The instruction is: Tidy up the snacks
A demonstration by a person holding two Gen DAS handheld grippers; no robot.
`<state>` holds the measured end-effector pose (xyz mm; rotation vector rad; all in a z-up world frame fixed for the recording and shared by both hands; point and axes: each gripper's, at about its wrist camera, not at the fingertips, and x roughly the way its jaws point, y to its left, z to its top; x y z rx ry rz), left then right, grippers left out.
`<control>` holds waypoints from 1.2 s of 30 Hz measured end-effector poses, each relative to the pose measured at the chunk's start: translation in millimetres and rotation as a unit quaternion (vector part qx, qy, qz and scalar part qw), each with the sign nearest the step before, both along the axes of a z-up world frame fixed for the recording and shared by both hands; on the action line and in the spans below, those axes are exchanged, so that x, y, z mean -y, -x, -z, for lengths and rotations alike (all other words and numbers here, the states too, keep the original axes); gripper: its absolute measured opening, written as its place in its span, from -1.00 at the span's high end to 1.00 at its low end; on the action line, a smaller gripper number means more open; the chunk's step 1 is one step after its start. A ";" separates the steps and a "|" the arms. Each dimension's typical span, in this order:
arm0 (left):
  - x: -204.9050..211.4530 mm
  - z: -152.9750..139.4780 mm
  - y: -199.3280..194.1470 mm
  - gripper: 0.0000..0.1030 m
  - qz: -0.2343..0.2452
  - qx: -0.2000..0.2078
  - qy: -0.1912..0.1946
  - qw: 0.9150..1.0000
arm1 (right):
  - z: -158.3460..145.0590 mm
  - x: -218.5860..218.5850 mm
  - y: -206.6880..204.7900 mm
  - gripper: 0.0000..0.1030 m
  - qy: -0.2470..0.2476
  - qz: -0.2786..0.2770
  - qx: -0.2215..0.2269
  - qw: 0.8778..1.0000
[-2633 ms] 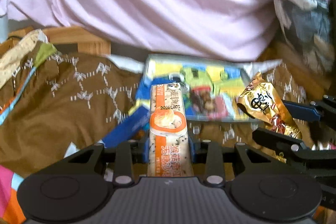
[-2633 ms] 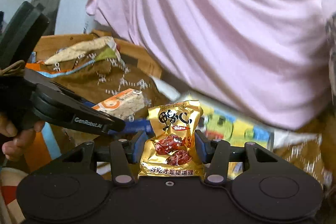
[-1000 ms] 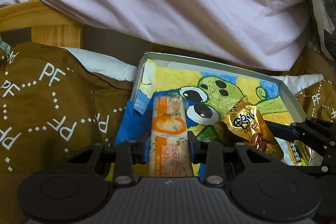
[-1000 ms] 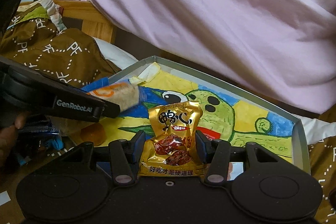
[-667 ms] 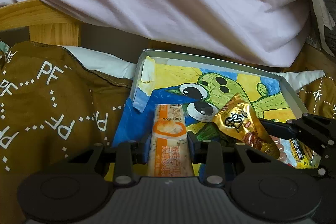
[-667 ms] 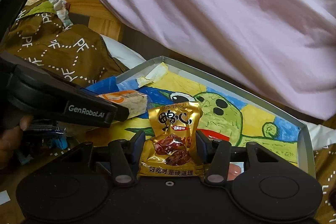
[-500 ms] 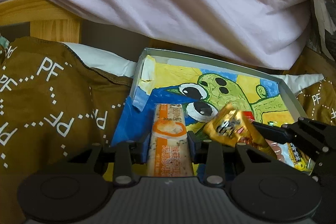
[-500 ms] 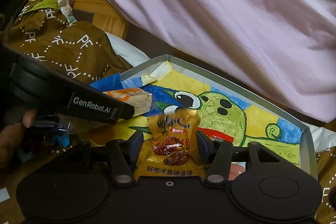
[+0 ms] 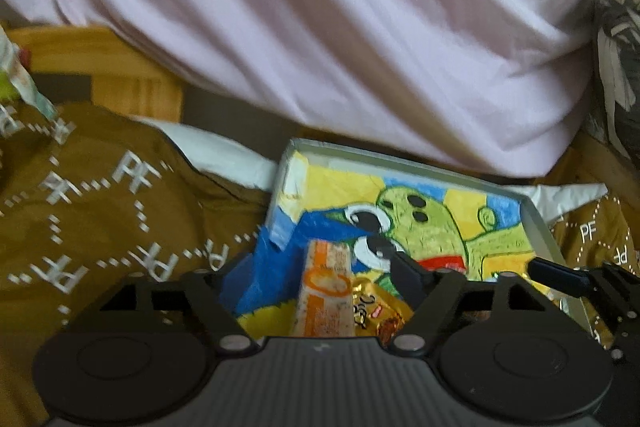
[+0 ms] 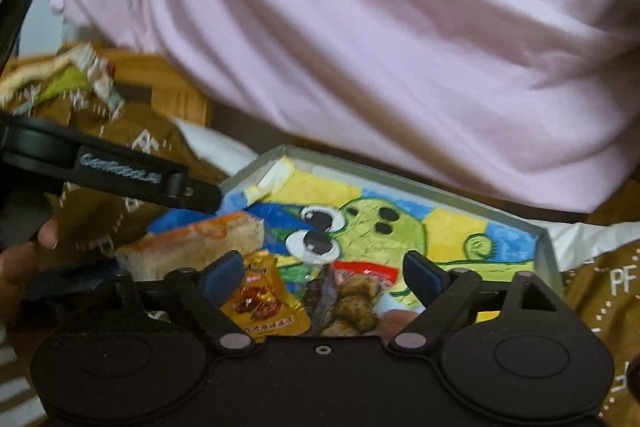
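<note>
Grey-rimmed tray (image 9: 536,223) with a cartoon green-character drawing as its floor sits on a brown "PF" printed cloth (image 9: 100,211), just below a person's pink shirt (image 9: 320,27). Inside the tray: orange-and-white snack bar (image 9: 324,291) at the near-left part, gold snack packet (image 9: 376,311) touching its right side, and a dark-printed snack pack (image 10: 344,291) just right of the gold one.

Left tongs (image 9: 320,267) are spread wide, nothing gripped; the bar lies between the fingers, apart from both pads. Right tongs (image 10: 324,275) also spread wide, empty; gold packet (image 10: 260,303) lies by the left blue pad, dark pack between the 2 pads.

Versus 0.5 s ago: both tongs were clamped, left on the bar, right on the gold packet; now both are released and both snacks rest in the tray. Gold packet has dropped lower and tilted against the bar. Both frames now carry motion blur.

View differences: right wrist view shows the left tongs' arm from the side above the bar (image 10: 192,247), a hand (image 10: 24,259) at the tray's left, and the dark pack's print. Left wrist view shows the right tongs' blue-padded finger (image 9: 560,273) over the tray's right rim and a yellow wrapper edge (image 9: 600,331) beyond it, too blurred to identify. A wooden frame (image 9: 132,79) sits behind the tray, left of it.
</note>
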<state>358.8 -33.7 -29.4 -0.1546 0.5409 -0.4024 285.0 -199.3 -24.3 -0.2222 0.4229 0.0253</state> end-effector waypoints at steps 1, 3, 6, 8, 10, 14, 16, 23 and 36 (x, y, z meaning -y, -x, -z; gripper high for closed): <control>-0.6 -5.4 4.3 -0.65 -0.005 0.007 -0.004 1.000 | -4.7 1.9 4.1 -0.87 -0.005 0.004 0.006 1.000; -0.8 -16.2 14.8 -0.74 -0.013 0.026 -0.014 0.999 | -14.6 6.2 14.4 -0.96 -0.017 0.010 0.023 1.000; 0.8 -34.3 37.3 -0.89 -0.012 0.074 -0.040 0.996 | -28.6 13.4 29.5 -0.98 -0.033 0.021 0.044 0.998; 2.0 -45.2 52.3 -0.94 -0.014 0.107 -0.056 0.993 | -37.3 18.1 40.6 -0.98 -0.045 0.025 0.055 0.997; 3.1 -55.1 66.7 -0.98 -0.018 0.133 -0.068 0.989 | -44.9 20.8 51.4 -0.99 -0.051 0.031 0.064 0.996; 3.2 -69.5 92.6 -0.99 -0.036 0.157 -0.086 0.983 | -59.0 24.2 79.6 -0.99 -0.065 0.039 0.084 0.994; 3.9 -75.0 104.1 -0.99 -0.044 0.163 -0.093 0.981 | -64.8 26.1 94.2 -0.99 -0.073 0.039 0.096 0.992; -4.3 -84.3 152.3 -0.99 -0.045 0.172 -0.102 0.979 | -75.9 30.5 150.8 -0.99 -0.099 0.045 0.118 0.987; -38.5 -66.7 243.5 -0.99 -0.055 0.140 -0.125 0.981 | -66.2 14.1 237.2 -0.99 -0.126 0.039 0.105 0.986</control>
